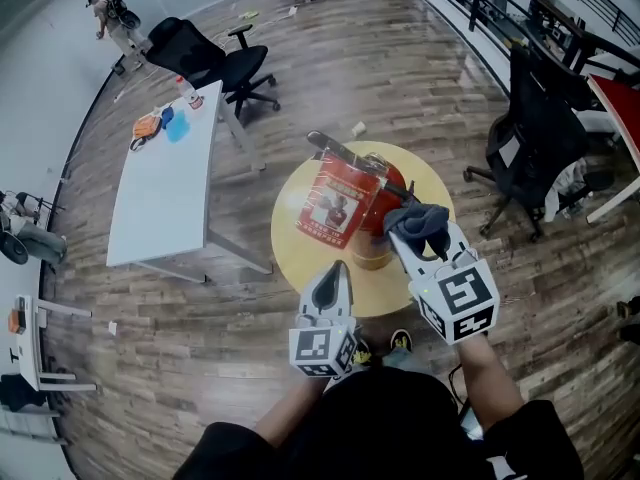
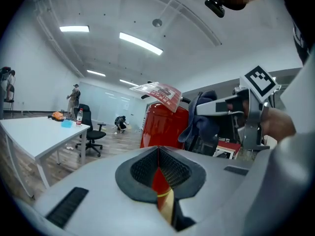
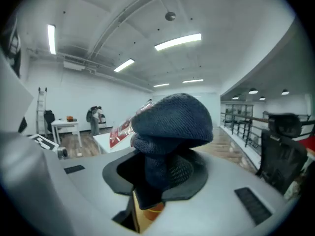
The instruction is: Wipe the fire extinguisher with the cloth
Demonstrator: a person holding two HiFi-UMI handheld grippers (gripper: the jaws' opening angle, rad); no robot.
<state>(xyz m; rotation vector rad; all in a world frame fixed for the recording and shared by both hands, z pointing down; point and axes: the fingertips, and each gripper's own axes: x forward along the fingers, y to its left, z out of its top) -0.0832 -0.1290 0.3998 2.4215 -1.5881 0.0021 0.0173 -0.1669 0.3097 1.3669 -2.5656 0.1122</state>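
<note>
- Head view: a red fire extinguisher (image 1: 388,196) stands upright on a round yellow counter (image 1: 292,236), with a red printed tag (image 1: 336,206) hanging across its left side
- The right tool (image 1: 412,240) reaches in from below and holds a dark blue cloth (image 1: 420,218) at the extinguisher's right side; whether the cloth presses on the red body or sits just beside it is not clear here
- The left tool (image 1: 337,268) hovers over the near edge of the round counter, its tip pointing toward the extinguisher's base and apart from it
- A long white counter (image 1: 160,183) stands to the left on the wooden floor (image 1: 400,58), with a black office chair (image 1: 215,60) behind it and another black chair (image 1: 540,133) to the right
- Left gripper view: the left tool (image 2: 158,152) has its jaws together with nothing between them; only a thin slit shows, and the red of the extinguisher (image 2: 165,127) shows through it
- The tag (image 2: 158,91) sticks out over the top of the extinguisher, and the cloth (image 2: 203,123) hangs from the right tool (image 2: 227,105) at the upper right edge of the red body
- The white counter (image 2: 34,134) and office chair (image 2: 91,132) show at the left
- Right gripper view: the right tool (image 3: 162,181) is clamped on the cloth (image 3: 172,124), which bulges up above the jaws and hides most of what lies ahead
- An edge of the red tag (image 3: 120,129) shows just left of the cloth; a black chair (image 3: 283,151) stands at the far right
</note>
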